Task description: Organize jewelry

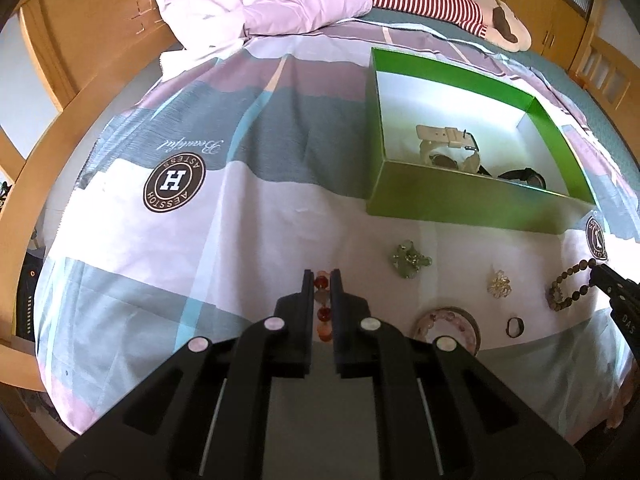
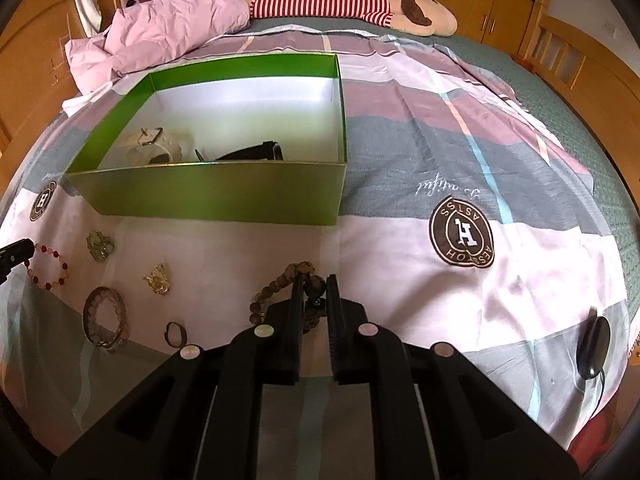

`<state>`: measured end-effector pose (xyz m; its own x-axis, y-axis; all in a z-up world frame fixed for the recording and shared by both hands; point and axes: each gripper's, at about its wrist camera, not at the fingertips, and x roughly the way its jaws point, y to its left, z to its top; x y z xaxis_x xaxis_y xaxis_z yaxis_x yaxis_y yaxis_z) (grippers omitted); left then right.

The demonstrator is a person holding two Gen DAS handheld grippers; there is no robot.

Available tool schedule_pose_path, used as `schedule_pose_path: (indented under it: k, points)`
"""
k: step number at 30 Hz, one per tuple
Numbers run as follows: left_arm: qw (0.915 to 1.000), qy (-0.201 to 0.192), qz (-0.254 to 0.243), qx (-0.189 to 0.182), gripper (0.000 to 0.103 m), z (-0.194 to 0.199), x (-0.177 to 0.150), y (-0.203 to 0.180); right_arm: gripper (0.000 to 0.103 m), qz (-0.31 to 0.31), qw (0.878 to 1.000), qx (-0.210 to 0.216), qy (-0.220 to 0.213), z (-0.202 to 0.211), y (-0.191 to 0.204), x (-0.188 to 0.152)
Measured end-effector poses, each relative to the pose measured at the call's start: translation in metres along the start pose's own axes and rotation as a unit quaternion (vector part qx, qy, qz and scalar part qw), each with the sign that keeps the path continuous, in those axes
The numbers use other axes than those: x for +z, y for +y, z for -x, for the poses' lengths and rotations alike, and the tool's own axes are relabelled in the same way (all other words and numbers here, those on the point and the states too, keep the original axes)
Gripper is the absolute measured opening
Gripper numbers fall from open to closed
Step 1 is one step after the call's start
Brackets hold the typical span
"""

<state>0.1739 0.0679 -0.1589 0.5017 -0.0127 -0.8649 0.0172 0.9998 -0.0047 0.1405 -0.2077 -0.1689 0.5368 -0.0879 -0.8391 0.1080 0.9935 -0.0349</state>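
My left gripper [image 1: 322, 276] is shut on a red and pale bead bracelet [image 1: 323, 307], which hangs between its fingers above the bedspread; the same bracelet [image 2: 47, 266] shows at the left edge of the right wrist view. My right gripper [image 2: 314, 280] is shut on a brown bead bracelet [image 2: 276, 286], also seen in the left wrist view as the brown bead bracelet [image 1: 570, 286] at the right gripper's tip [image 1: 600, 276]. The open green box [image 1: 460, 200] [image 2: 208, 196] lies beyond both and holds a cream watch [image 1: 444, 140] and a black watch [image 2: 256, 152].
On the bedspread lie a green bead cluster [image 1: 410, 260], a gold brooch [image 1: 499, 285], a pink bead bangle [image 1: 448, 322] and a small ring [image 1: 515, 326]. A black oval device [image 2: 596, 346] sits at the right. Pink bedding [image 2: 172, 24] and a striped plush toy [image 2: 344, 0] lie at the far end.
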Motion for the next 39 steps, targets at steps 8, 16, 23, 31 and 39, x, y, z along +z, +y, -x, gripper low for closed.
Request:
schedule_pose_path:
  k: [8, 16, 23, 31, 39]
  points:
    - [0.9997, -0.007, -0.021, 0.010, 0.008, 0.002, -0.005, -0.011, 0.011, 0.006, 1.000, -0.004, 0.005, -0.003, 0.005, -0.004]
    - [0.9990, -0.006, -0.043, 0.015, 0.008, -0.001, -0.010, -0.022, 0.011, 0.015, 1.000, -0.010, 0.012, -0.009, 0.013, -0.007]
    - [0.9985, -0.006, -0.050, 0.019, 0.008, -0.003, -0.012, -0.027, 0.011, 0.015, 1.000, -0.009, 0.010, -0.007, 0.012, -0.006]
    - [0.9985, -0.010, -0.050, 0.018, 0.008, 0.000, -0.011, -0.027, 0.011, 0.013, 1.000, -0.004, 0.004, -0.002, 0.009, -0.005]
    - [0.9986, -0.019, -0.049, 0.009, 0.008, 0.016, -0.007, -0.029, 0.011, 0.013, 1.000, 0.022, -0.014, 0.023, 0.013, 0.004]
